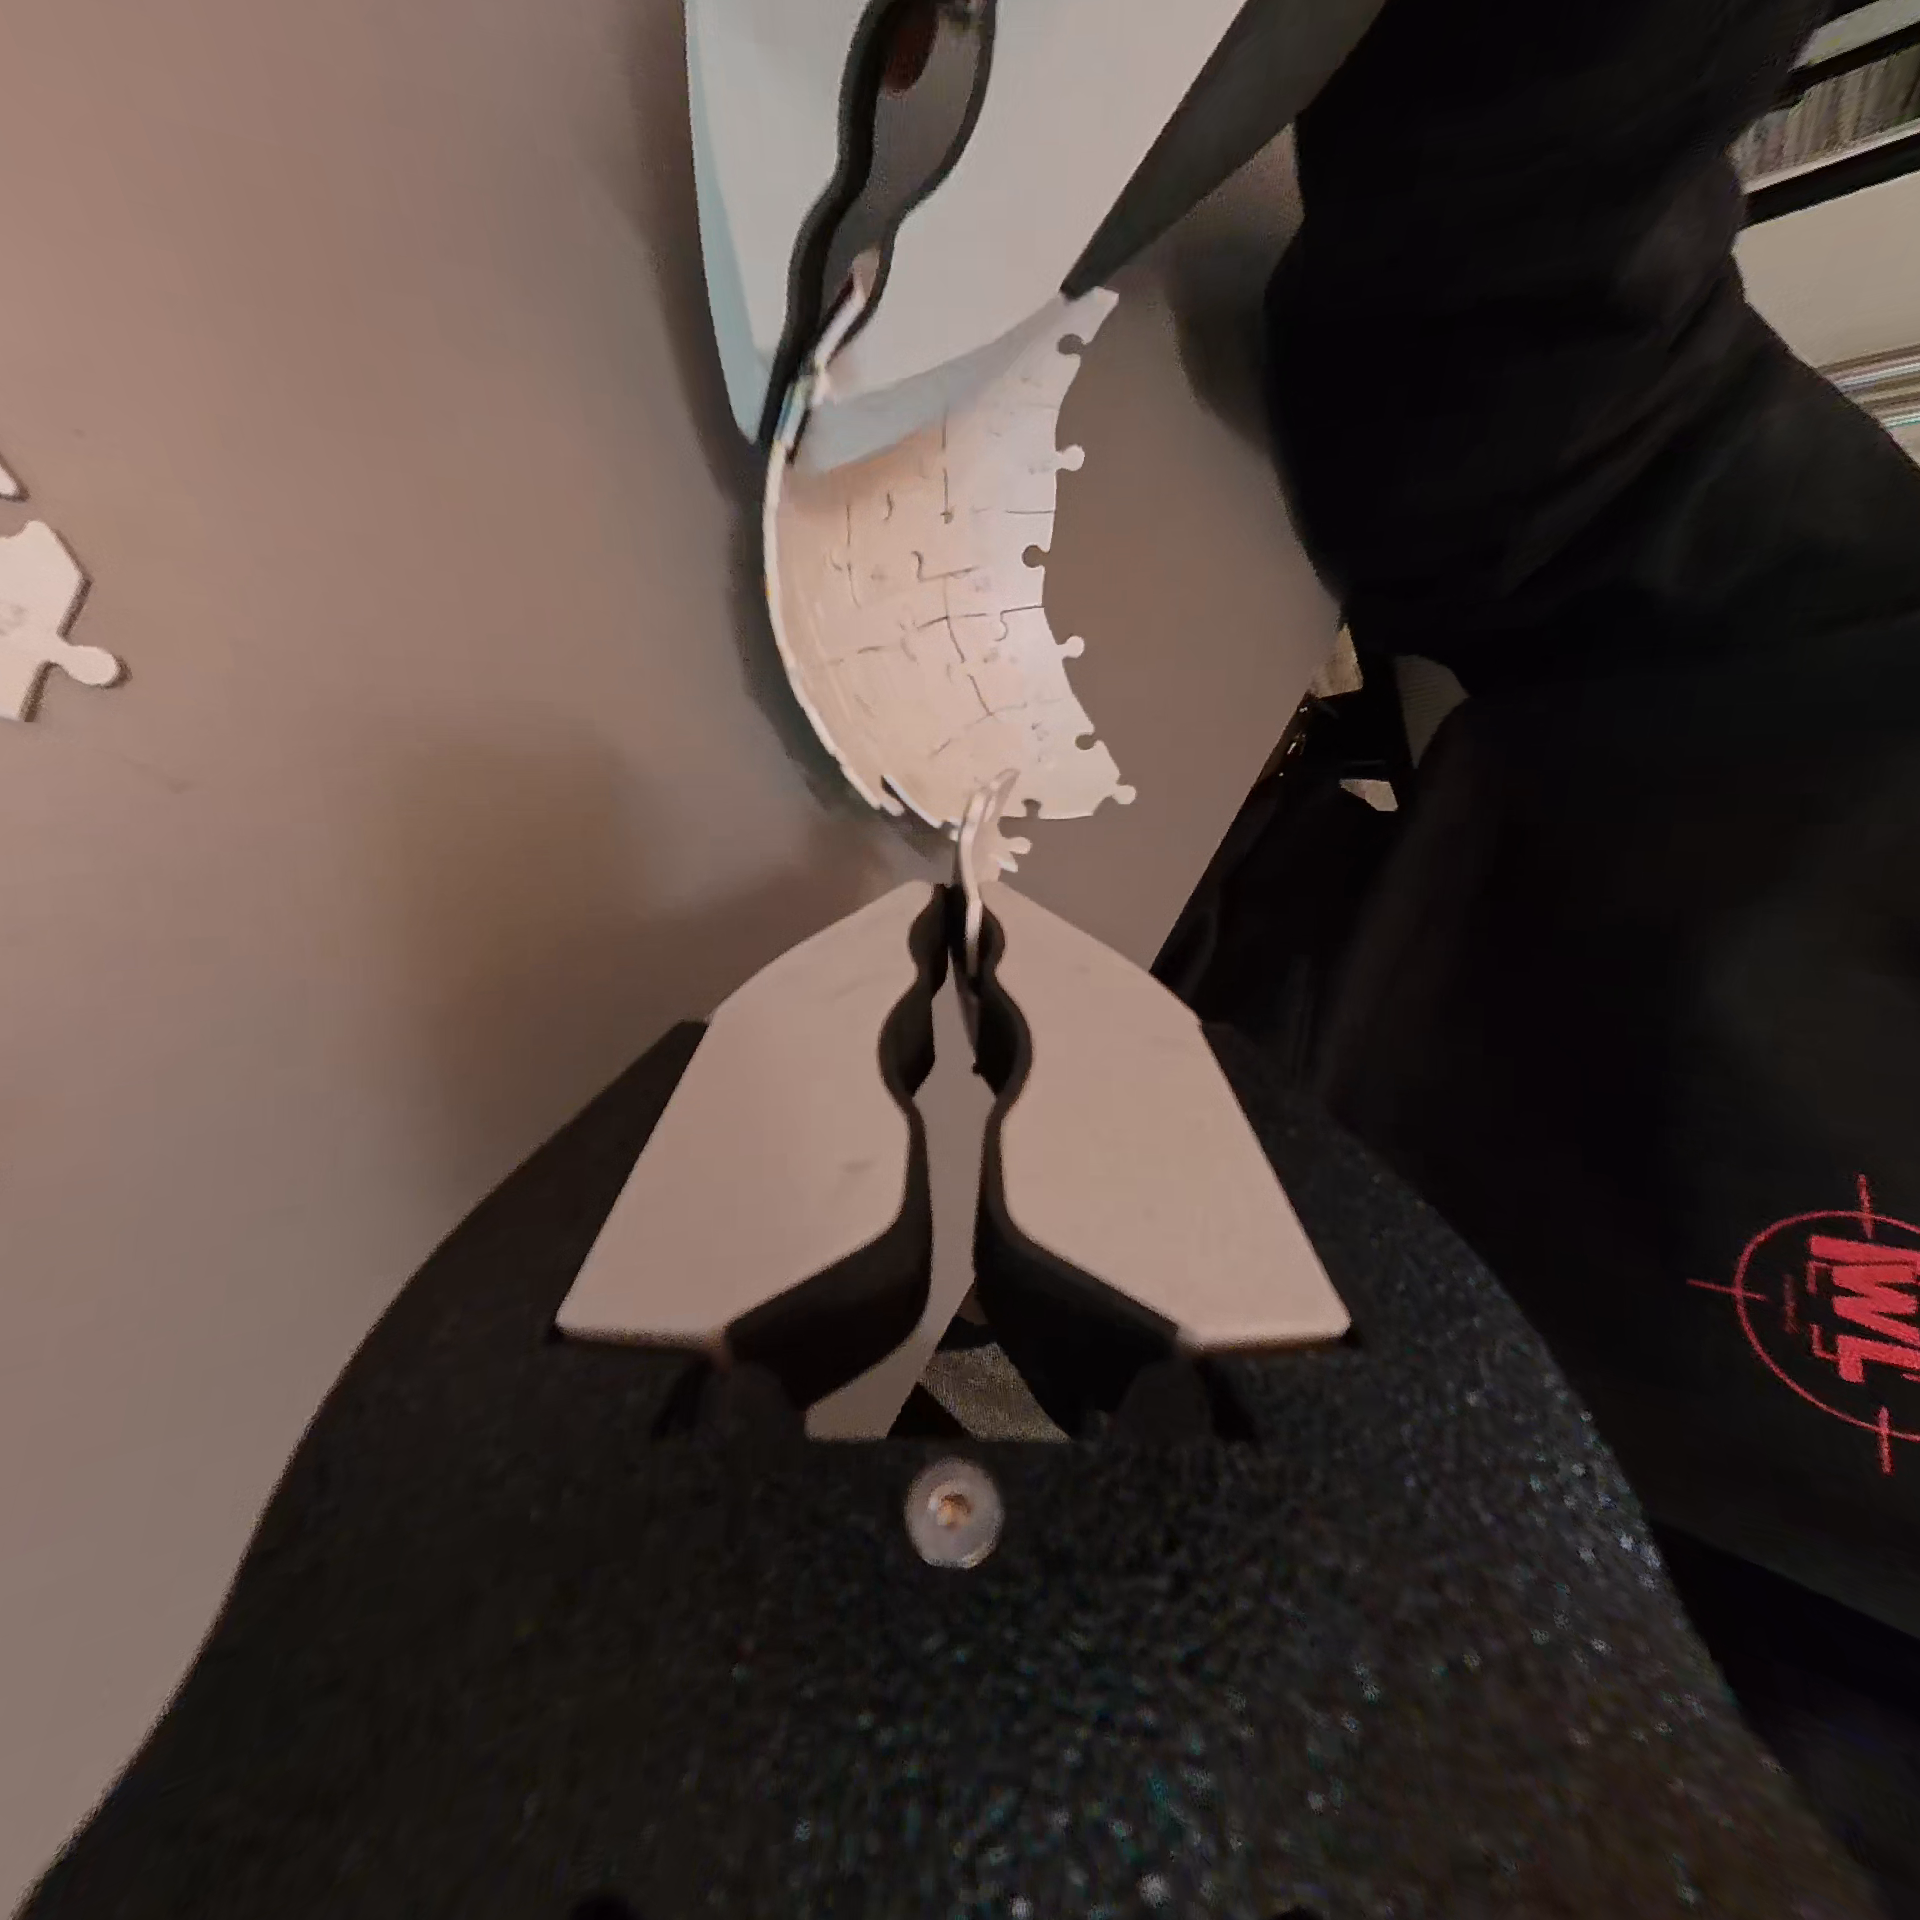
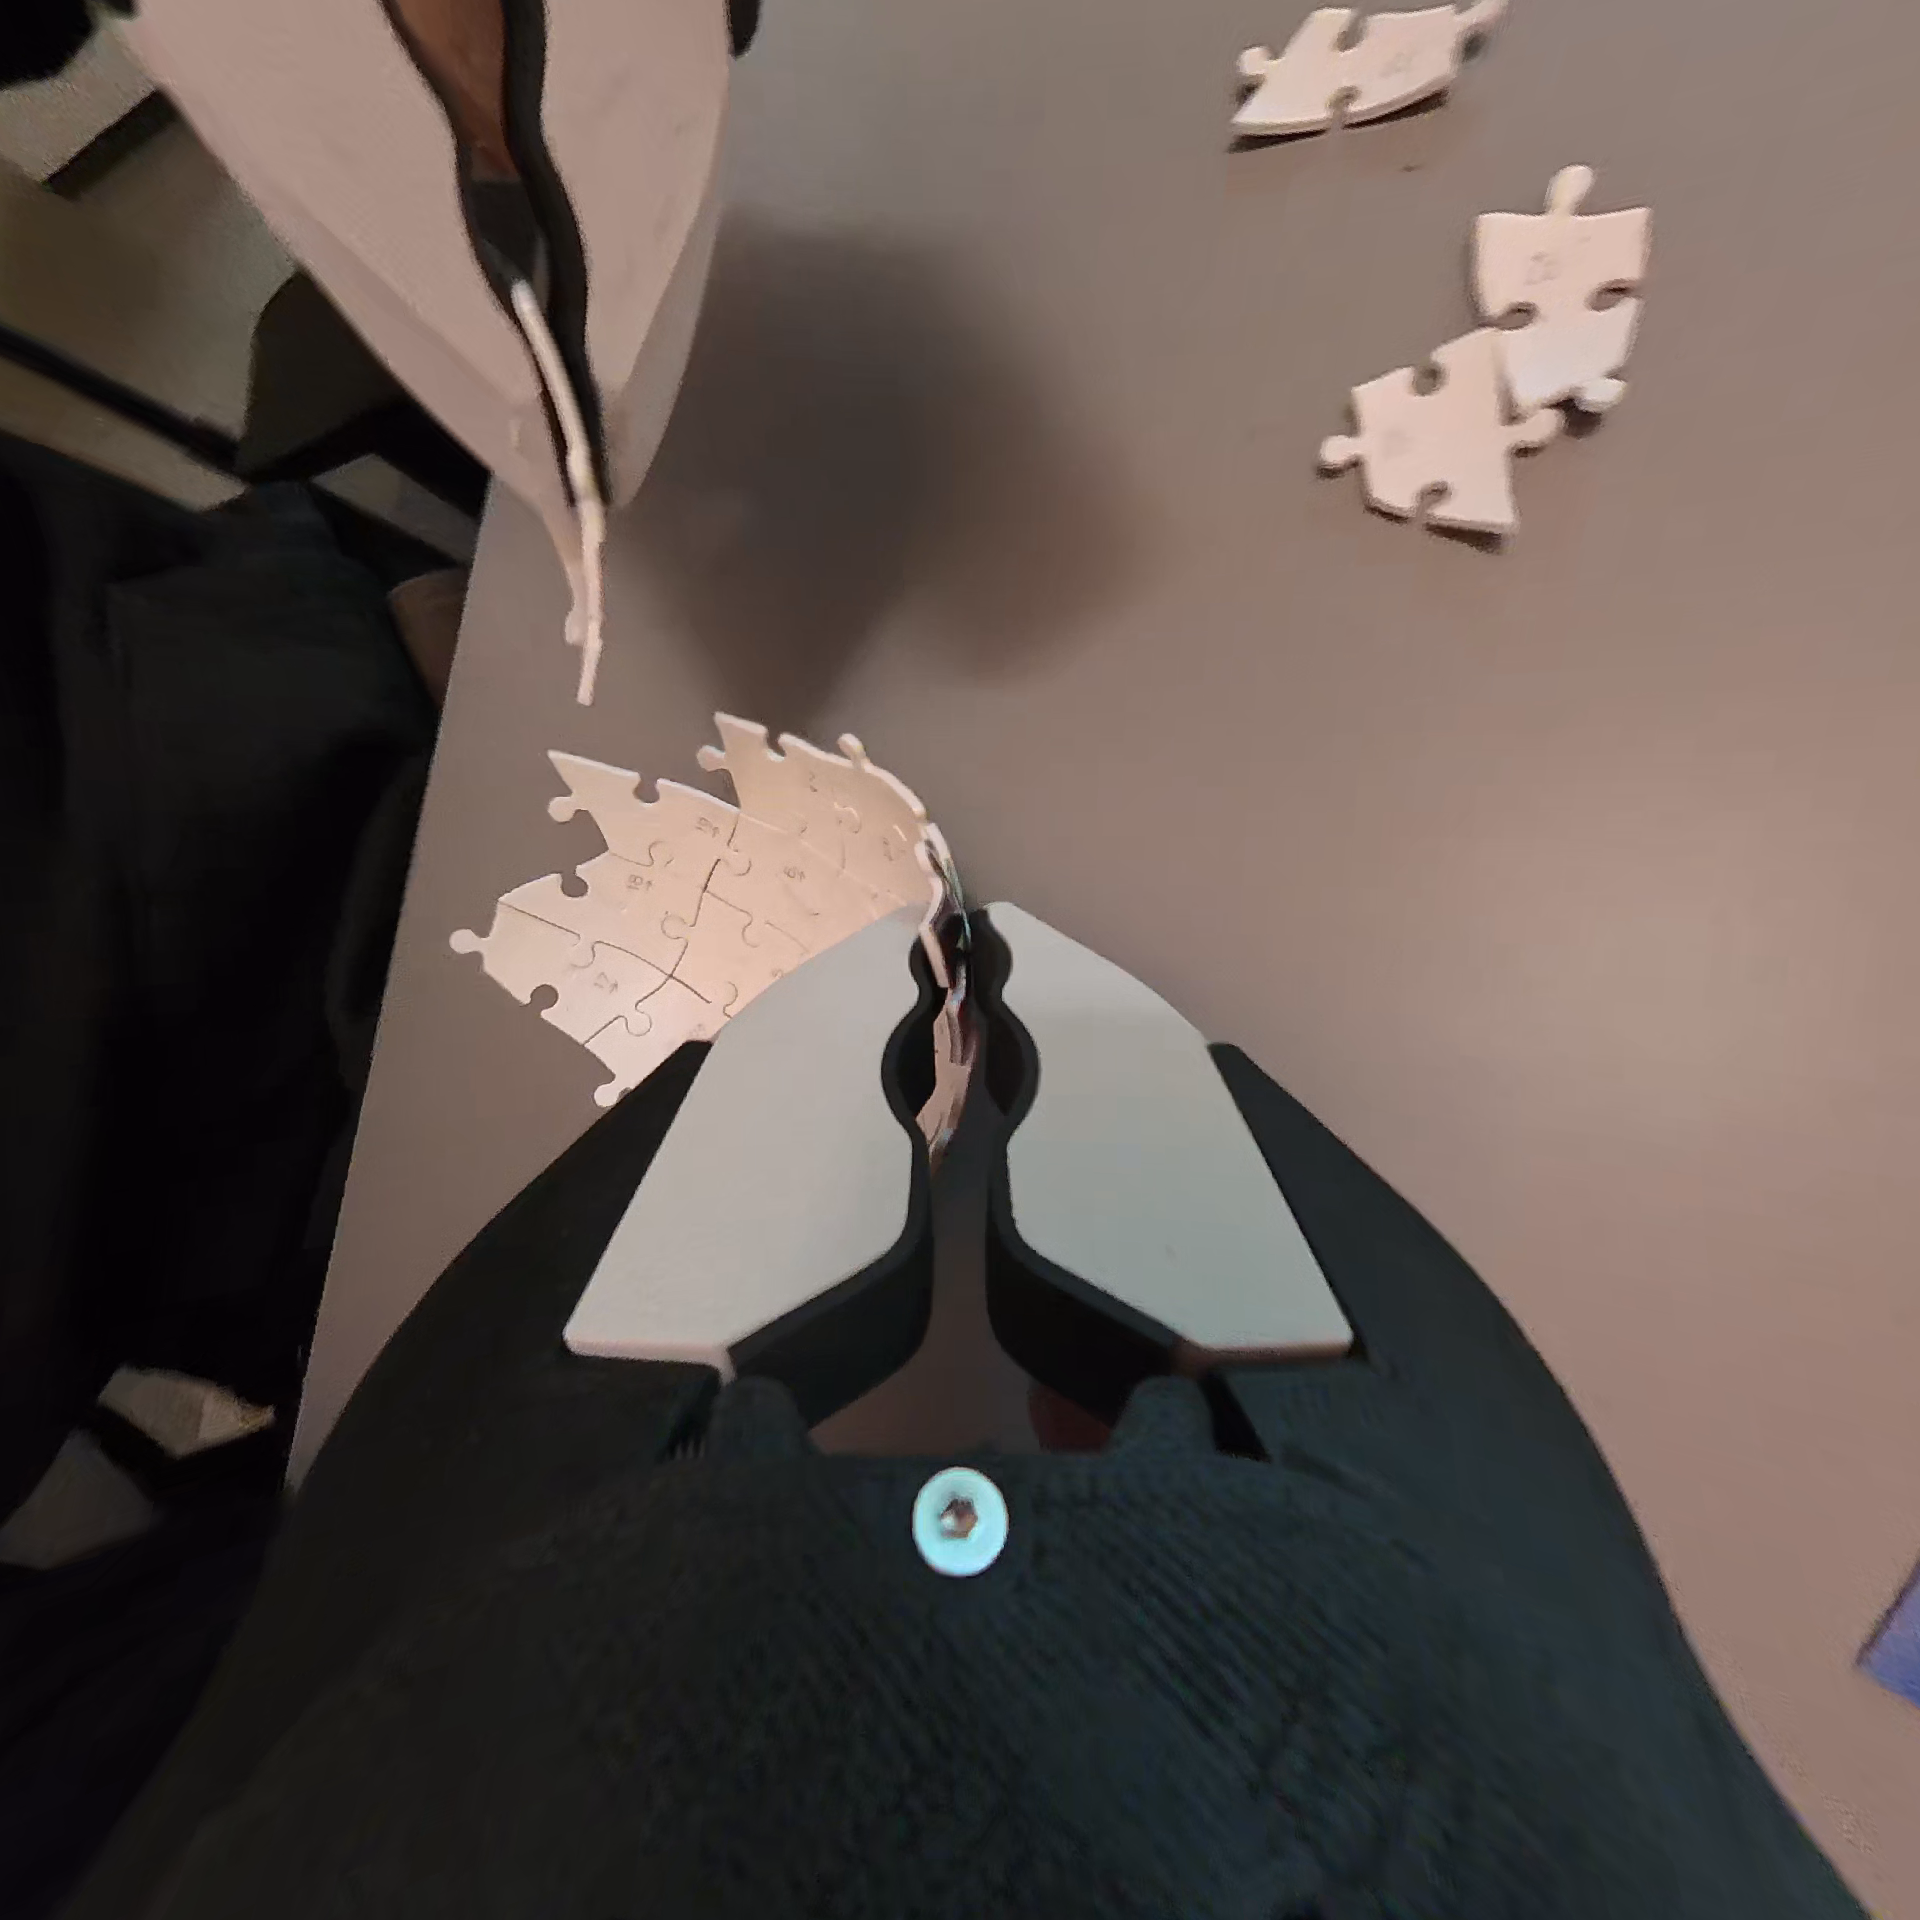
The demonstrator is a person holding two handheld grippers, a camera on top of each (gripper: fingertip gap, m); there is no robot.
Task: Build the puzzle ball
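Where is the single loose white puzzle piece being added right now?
Clamped edge-on in the left gripper, the single white puzzle piece sits by the curved white assembled puzzle shell's edge, held by the right gripper.

Left gripper [image 1: 961, 914] clamped on single puzzle piece [image 1: 982, 842], edge-on, tip up against lower rim of curved puzzle shell [image 1: 935, 613] in left wrist view; from right wrist view, small gap visible between the two. Shell pinched at one edge by right gripper [image 2: 961, 920], held above table [image 2: 1351, 831], near table's left edge in right wrist view. Left gripper up-left of shell there, piece hanging from its tip. Loose pieces on table far right: joined pair [image 2: 1351, 73] at top, two overlapping pieces [image 2: 1496, 374] below it. Another loose piece [image 1: 42, 623] at left in left wrist view. Person's clothing [image 1: 1610, 831] right of shell, beyond table edge.
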